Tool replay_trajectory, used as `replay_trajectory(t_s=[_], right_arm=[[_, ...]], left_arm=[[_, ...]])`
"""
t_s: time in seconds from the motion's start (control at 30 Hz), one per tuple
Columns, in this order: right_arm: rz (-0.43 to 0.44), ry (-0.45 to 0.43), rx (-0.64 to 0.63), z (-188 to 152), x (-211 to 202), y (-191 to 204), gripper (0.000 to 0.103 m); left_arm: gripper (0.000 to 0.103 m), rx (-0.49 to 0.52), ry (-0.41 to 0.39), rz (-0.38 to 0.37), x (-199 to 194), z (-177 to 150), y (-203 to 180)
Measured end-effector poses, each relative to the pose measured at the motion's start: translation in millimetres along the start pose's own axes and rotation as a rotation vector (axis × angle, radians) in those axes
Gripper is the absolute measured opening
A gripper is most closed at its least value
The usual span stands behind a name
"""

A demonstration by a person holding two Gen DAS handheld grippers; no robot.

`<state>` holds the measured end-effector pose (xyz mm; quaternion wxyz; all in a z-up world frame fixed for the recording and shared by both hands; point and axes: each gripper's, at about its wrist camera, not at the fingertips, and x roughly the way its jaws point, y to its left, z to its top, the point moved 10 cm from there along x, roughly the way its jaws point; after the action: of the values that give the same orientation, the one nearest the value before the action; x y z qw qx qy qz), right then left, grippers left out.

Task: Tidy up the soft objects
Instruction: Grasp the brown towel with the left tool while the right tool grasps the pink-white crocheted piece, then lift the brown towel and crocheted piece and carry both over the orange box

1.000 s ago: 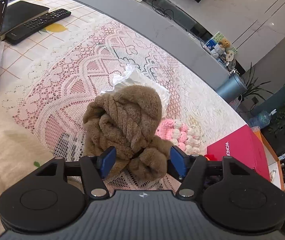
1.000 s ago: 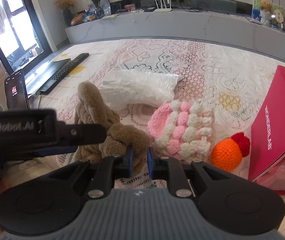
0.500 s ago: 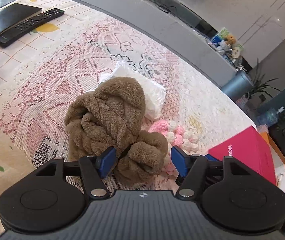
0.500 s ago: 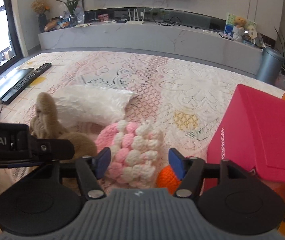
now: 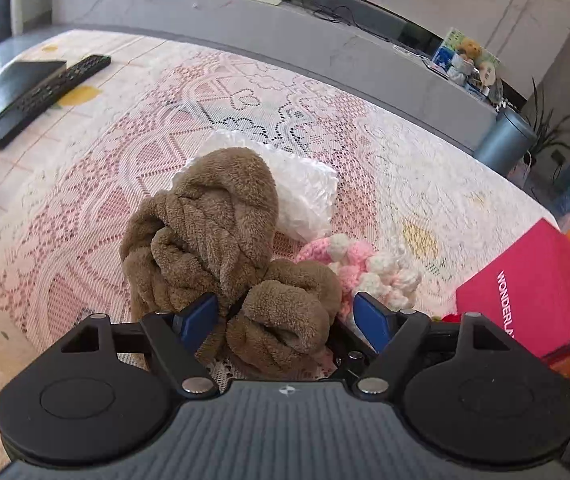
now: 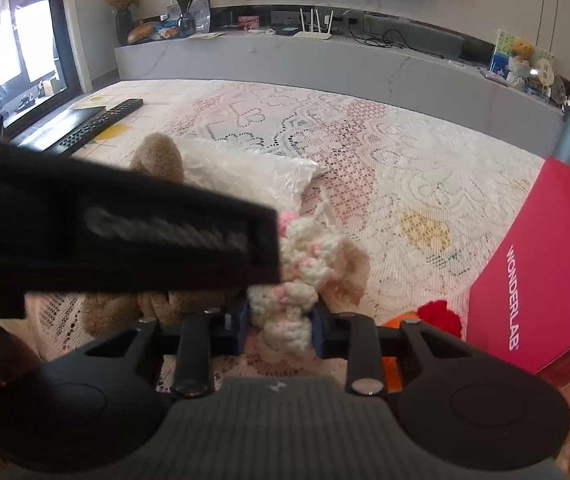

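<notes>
The right gripper [image 6: 281,330] pinches the pink-and-white crocheted piece [image 6: 309,276] between nearly closed fingers, lifting it off the lace tablecloth [image 6: 405,168]. The left gripper [image 5: 287,318] stands wide open, its blue pads on either side of the near lobe of the brown plush knot [image 5: 221,240], not squeezing it. Behind the knot lies a white crinkled pouch [image 5: 305,188]. A pink box [image 6: 545,264] sits right; a remote control [image 5: 45,92] lies far left.
</notes>
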<state>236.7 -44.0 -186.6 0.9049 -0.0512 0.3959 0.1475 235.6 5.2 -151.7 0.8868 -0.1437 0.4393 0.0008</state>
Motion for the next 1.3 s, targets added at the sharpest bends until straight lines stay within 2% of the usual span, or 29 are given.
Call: replay_trajectory(t_s=[0.03,0.1,0.17,0.27,0.33,0.5,0.6,0.7,0.8,0.83,0.87,0.9,0.97,1.1,1.17,1.23,1.3], right_arm=[[0.004,-0.001,0.012,-0.9,-1.0,-0.8,0.028],[0.014,0.0,0.036,-2.1,-2.2,-4.3,0.027],[0.023,0.002,0.059,-2.1,-4.6,-8.3,0.027],[0.027,-0.008,0.063,-1.5,-11.9,-8.7,0.027],[0.021,-0.024,0.056,0.2,-19.3,-7.8,0.026],[0.039,-0.028,0.085,0.0,-43.7,-7.4,0.026],[0.081,0.0,0.168,-9.2,-56.6,-12.8,0.028],[0.1,0.053,0.235,-27.3,-54.8,-16.8,0.03],[0.068,0.097,0.25,-45.8,-46.3,-19.3,0.037],[0.067,0.086,0.255,-46.9,-48.0,-19.8,0.039],[0.056,0.078,0.252,-46.8,-50.2,-20.1,0.049],[0.041,0.066,0.245,-46.1,-53.1,-21.2,0.063],[0.025,0.034,0.236,-42.6,-60.5,-23.3,0.071],[-0.027,0.015,0.146,-43.6,-64.5,-22.6,0.077],[-0.048,0.016,0.078,-45.5,-61.2,-18.3,0.077],[-0.005,0.017,0.074,-46.7,-57.6,-12.5,0.077],[-0.003,0.023,0.066,-48.5,-53.2,-11.0,0.076]], left_arm=[[0.086,0.014,-0.005,0.001,-0.5,-0.8,-0.4],[0.064,0.055,-0.009,0.034,-1.4,-2.4,0.8],[0.057,0.09,-0.013,0.034,-4.0,-4.2,1.7],[0.038,0.108,-0.032,0.019,-12.3,-5.9,4.4],[0.015,0.133,-0.057,0.003,-23.8,-4.2,4.3],[0.013,0.197,-0.05,-0.058,-57.7,-9.9,5.9],[0.013,0.279,0.001,-0.104,-73.5,-23.8,5.4],[0.015,0.34,0.079,-0.1,-69.0,-45.2,10.9],[0.032,0.303,0.063,-0.103,-67.6,-51.0,16.9],[0.048,0.281,0.044,-0.103,-69.4,-49.7,17.8],[0.06,0.253,0.032,-0.101,-71.0,-48.1,20.1],[0.075,0.221,0.024,-0.108,-72.2,-47.1,21.8],[0.078,0.143,0.017,-0.112,-72.3,-45.1,24.7],[0.085,0.038,0.029,-0.098,-67.8,-36.6,24.0],[0.086,0.024,0.056,-0.081,-61.4,-38.5,20.9],[0.085,0.029,0.066,-0.035,-53.9,-42.0,20.4],[0.086,0.044,0.073,-0.019,-47.0,-46.3,18.9]])
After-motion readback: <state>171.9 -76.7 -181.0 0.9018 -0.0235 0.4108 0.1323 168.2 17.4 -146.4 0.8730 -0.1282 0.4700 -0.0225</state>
